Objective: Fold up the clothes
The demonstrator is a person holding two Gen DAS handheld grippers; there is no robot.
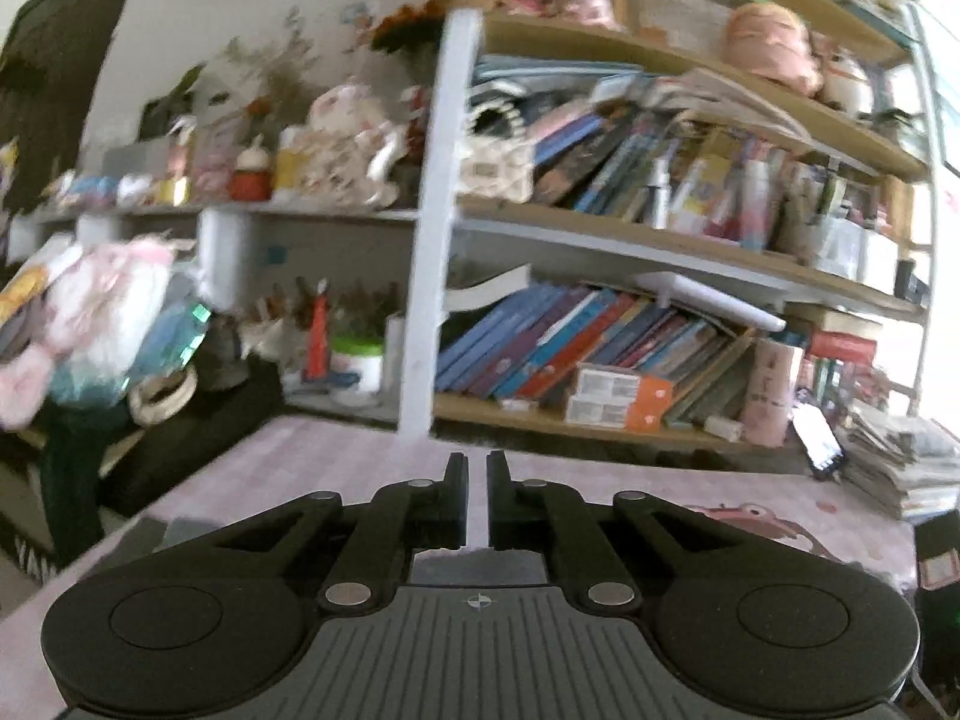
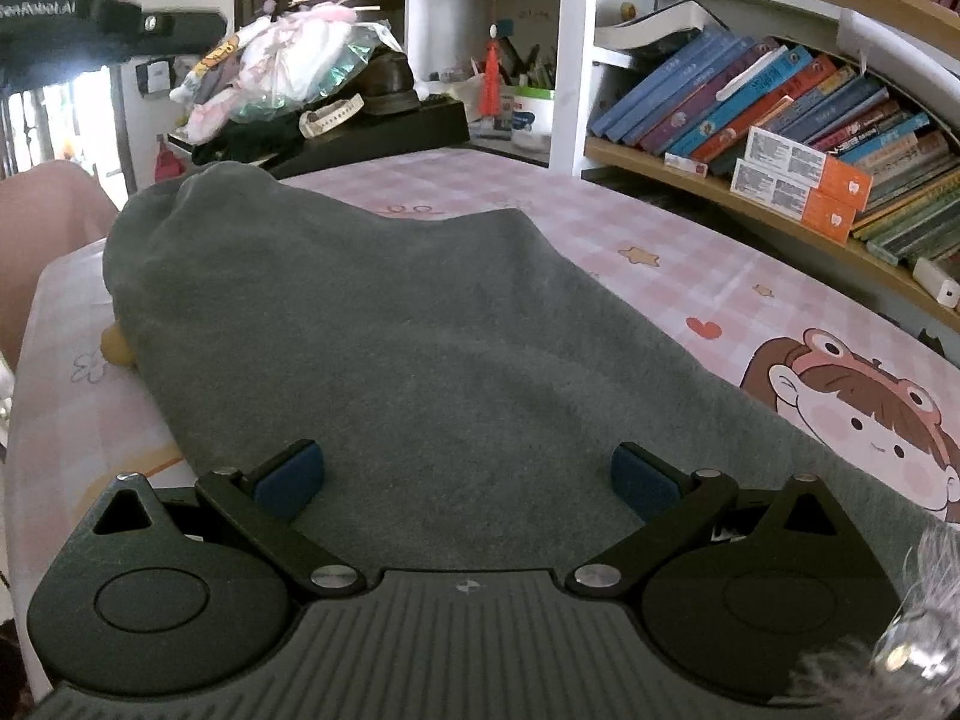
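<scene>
Two grippers, right gripper (image 2: 468, 474) fingers spread over grey garment (image 2: 390, 330)

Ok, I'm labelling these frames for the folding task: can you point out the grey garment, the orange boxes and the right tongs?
grey garment (image 2: 408, 348): right wrist view, middle of the cloth.
orange boxes (image 2: 804, 177): right wrist view, side face of the stacked pair.
right tongs (image 2: 468, 474): right wrist view, midway between the blue pads.

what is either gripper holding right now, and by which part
Nothing is visibly held. The right gripper is wide open over the grey garment. The left gripper is nearly closed, with only a thin empty gap between its fingers.
</scene>
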